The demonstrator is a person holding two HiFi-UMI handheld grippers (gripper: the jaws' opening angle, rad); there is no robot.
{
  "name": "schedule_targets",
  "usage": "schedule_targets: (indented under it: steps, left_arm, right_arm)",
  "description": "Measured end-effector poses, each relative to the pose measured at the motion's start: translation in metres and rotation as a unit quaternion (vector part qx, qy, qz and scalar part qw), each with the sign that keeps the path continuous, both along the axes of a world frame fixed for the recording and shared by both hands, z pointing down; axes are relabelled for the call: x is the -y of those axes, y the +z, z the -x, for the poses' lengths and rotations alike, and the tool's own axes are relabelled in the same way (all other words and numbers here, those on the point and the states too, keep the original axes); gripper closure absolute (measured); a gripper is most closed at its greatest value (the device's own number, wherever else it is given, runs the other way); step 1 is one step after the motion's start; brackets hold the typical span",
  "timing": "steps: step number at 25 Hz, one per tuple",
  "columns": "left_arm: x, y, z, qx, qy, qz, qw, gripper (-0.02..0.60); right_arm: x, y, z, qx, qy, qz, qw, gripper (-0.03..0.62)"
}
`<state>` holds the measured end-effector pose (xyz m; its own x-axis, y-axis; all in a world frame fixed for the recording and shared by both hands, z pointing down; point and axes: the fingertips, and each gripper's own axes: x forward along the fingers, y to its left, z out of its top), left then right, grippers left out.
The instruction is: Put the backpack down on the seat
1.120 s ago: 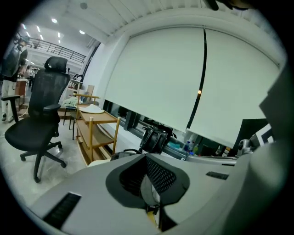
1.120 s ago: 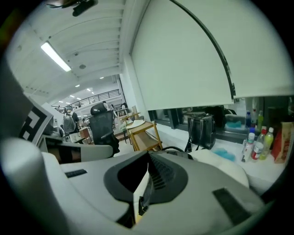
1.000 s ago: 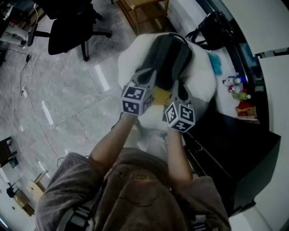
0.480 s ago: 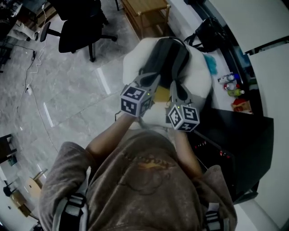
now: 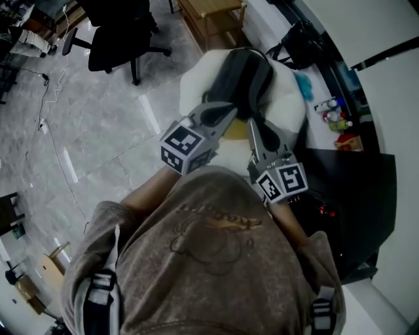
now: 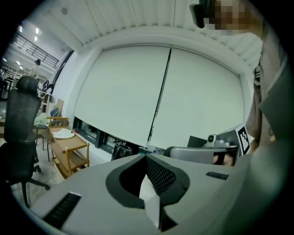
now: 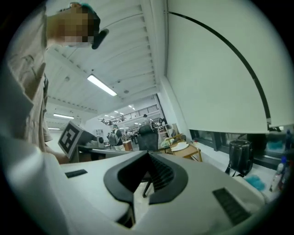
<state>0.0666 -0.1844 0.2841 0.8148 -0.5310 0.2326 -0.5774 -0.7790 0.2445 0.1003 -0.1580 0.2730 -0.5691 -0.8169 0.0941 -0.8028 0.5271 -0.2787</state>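
Dark grey fabric backpack [image 5: 243, 75] lies on the white padded round seat [image 5: 194, 85], covering the cushion's middle and far half. Your left gripper [image 5: 229, 110] has its jaws closed with nothing between them. In the head view its tip overlaps the backpack's near edge (contact not readable from there). Its own view looks past the closed jaws at white roller blinds [image 6: 133, 87].

Your right gripper [image 5: 252, 124] is just beside the left one, jaws likewise pressed together and empty, tip near the backpack's near right corner. A yellow patch [image 5: 236, 131] shows between the two grippers on the seat's near side (can't tell what it is). Your grey-brown shirt [image 5: 209, 262] fills the lower part of the head view.

Around the seat:
- Black office chair [image 5: 114, 33] stands on the grey marble floor [image 5: 98, 131], far left.
- Light wooden trolley [image 5: 211, 13] is beyond the seat.
- Black bag [image 5: 302, 42] is beyond the seat to the right.
- Small bottles [image 5: 332, 114] stand on the white counter [image 5: 319, 141] at right.
- Black cabinet [image 5: 353, 196] is near your right arm.
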Motion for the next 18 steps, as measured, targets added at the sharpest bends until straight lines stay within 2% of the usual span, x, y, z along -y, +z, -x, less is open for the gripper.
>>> schedule_targets:
  steps: [4,8,12,15,18]
  left_arm:
    - [-0.022,-0.020,-0.001,-0.023,0.023,-0.028,0.9991,0.583]
    - [-0.034,-0.038,0.002,-0.049,0.038,-0.055,0.9966,0.583]
    - [-0.038,-0.040,0.006,-0.037,0.039,-0.052,0.9972,0.583]
    - [-0.036,-0.045,0.005,-0.052,0.037,-0.060,0.9962,0.583]
    - [-0.035,-0.039,0.007,-0.050,0.037,-0.067,0.9958,0.581]
  right_arm:
    - [-0.021,-0.019,0.000,0.007,-0.012,-0.030,0.999,0.594]
    - [-0.030,-0.020,0.001,0.013,-0.008,-0.030,0.999,0.594]
    - [-0.033,-0.022,-0.007,0.017,0.003,-0.031,0.999,0.594]
    - [-0.032,-0.022,-0.012,0.019,0.013,-0.030,0.999,0.594]
    - [-0.031,-0.021,-0.011,0.014,0.015,-0.030,0.999,0.595]
